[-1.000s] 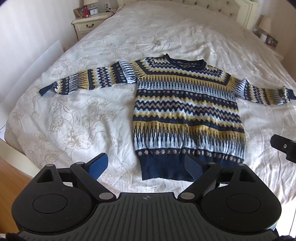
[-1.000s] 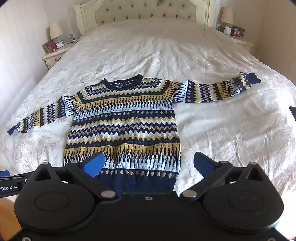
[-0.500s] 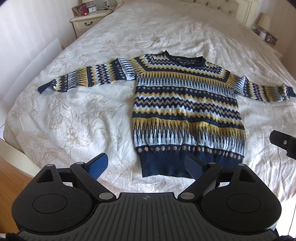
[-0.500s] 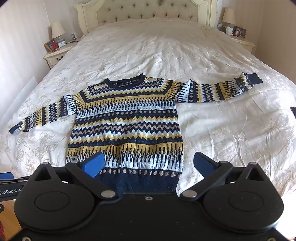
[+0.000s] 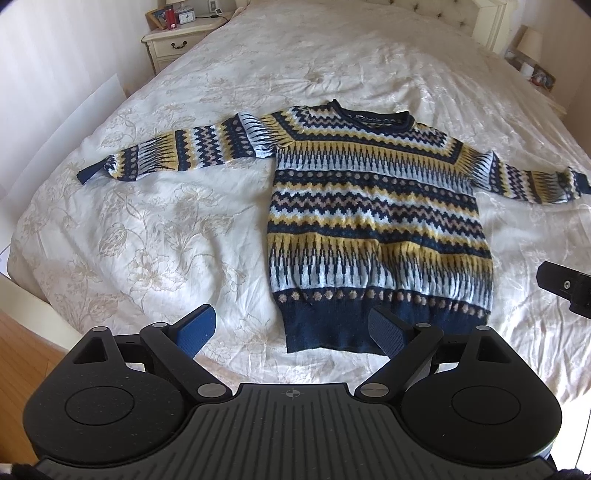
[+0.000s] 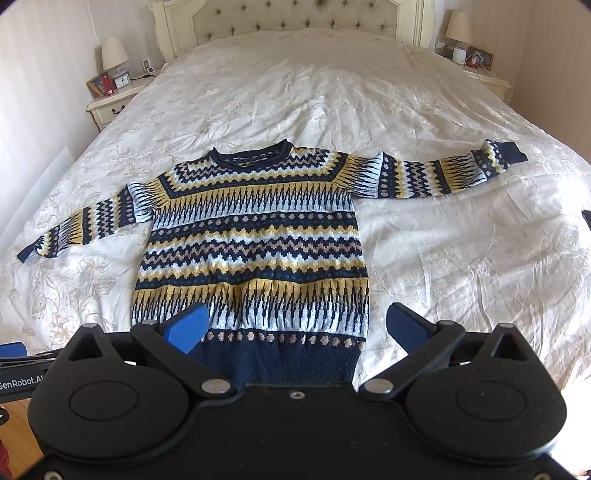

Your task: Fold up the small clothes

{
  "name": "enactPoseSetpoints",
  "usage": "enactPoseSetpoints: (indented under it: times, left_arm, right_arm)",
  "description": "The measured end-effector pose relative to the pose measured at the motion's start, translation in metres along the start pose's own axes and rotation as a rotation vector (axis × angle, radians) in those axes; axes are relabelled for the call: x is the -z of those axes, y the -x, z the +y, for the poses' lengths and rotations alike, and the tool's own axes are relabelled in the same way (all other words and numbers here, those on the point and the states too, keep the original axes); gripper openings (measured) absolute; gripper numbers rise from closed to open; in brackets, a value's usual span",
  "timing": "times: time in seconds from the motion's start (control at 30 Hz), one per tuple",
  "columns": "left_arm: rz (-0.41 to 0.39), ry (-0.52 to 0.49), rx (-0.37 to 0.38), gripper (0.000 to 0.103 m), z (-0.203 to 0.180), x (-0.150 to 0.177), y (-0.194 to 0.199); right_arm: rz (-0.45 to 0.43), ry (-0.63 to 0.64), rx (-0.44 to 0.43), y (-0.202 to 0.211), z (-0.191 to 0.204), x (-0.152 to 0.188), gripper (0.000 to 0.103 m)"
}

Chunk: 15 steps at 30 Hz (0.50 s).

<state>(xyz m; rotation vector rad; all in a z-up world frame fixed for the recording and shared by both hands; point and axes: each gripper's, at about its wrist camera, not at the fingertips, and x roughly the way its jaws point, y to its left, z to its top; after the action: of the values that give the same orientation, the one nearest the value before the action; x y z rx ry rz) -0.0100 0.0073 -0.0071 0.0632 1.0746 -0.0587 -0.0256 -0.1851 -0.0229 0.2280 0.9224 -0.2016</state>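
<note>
A navy, yellow and white patterned sweater [image 5: 376,218] [image 6: 255,240] lies flat, front up, on the bed, both sleeves spread out sideways and its navy hem nearest me. My left gripper [image 5: 291,330] hovers open just short of the hem's left corner, with nothing between its blue pads. My right gripper [image 6: 297,326] is open too, held above the hem's right half without touching it. The right gripper's tip [image 5: 565,286] shows at the right edge of the left wrist view, and the left gripper's tip [image 6: 14,350] shows at the left edge of the right wrist view.
The bed [image 6: 461,258] carries a cream floral cover, wrinkled around the sweater. A tufted headboard [image 6: 280,22] stands at the far end, with bedside tables [image 5: 177,40] [image 6: 487,79] holding lamps and small items. Wooden floor [image 5: 22,354] shows at the near left corner.
Both views have tipped up a little, so the sweater sits slightly lower in the pictures and more headboard shows. Both grippers stay open; the sweater has not moved.
</note>
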Motion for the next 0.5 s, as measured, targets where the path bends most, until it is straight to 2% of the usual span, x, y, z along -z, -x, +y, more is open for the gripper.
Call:
enactPoseSetpoints:
  times: [0.5]
  left_arm:
    - [0.012,0.005,-0.002,0.090,0.0044,-0.0015,-0.0072]
  right_arm:
    - [0.001,-0.002,0.000,-0.0025,0.0017,-0.0013,0.102]
